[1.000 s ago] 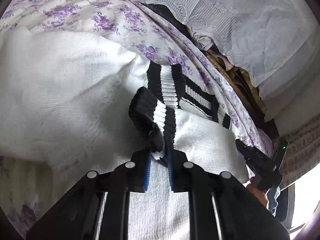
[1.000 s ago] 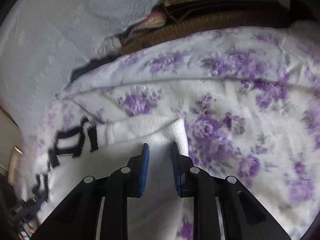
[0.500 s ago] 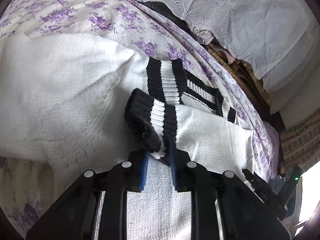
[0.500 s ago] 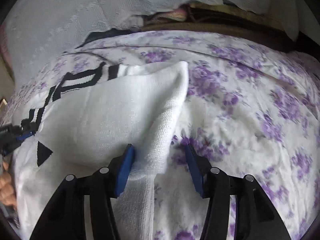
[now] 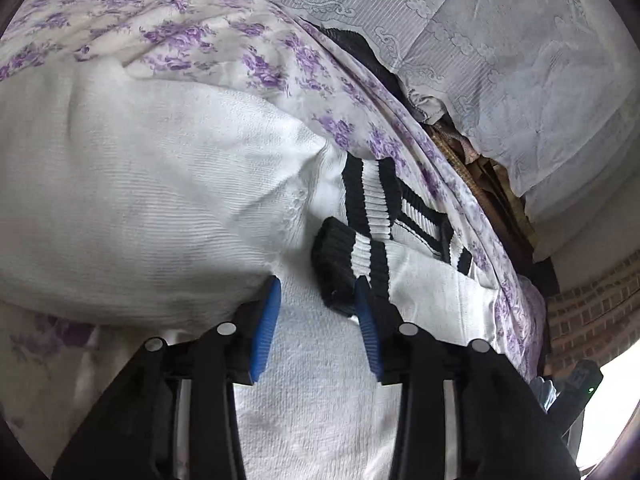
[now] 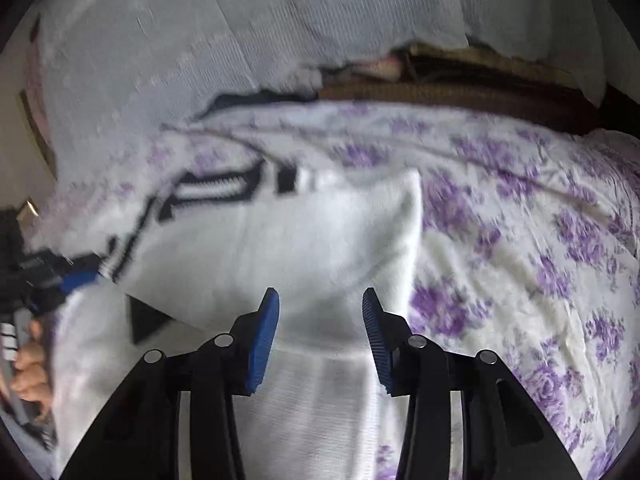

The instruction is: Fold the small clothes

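Observation:
A white knit sweater [image 5: 160,200] with black-and-white striped trim lies on a purple-flowered bedspread [image 5: 224,52]. In the left wrist view my left gripper [image 5: 318,300] is open over the sweater, and the striped sleeve cuff [image 5: 352,260] lies loose beside its right finger. In the right wrist view my right gripper [image 6: 320,312] is open above the folded sweater [image 6: 280,248], holding nothing. The left gripper [image 6: 60,280] shows at the left edge of that view.
A pale embossed cloth [image 5: 500,40] covers things behind the bed. Brown woven items [image 6: 440,88] lie along the far edge of the bedspread. A brick wall [image 5: 592,304] shows at the right.
My left gripper has opened and let go of the striped cuff, which now rests on the sweater. My right gripper opened half a second ago and has drawn back slightly.

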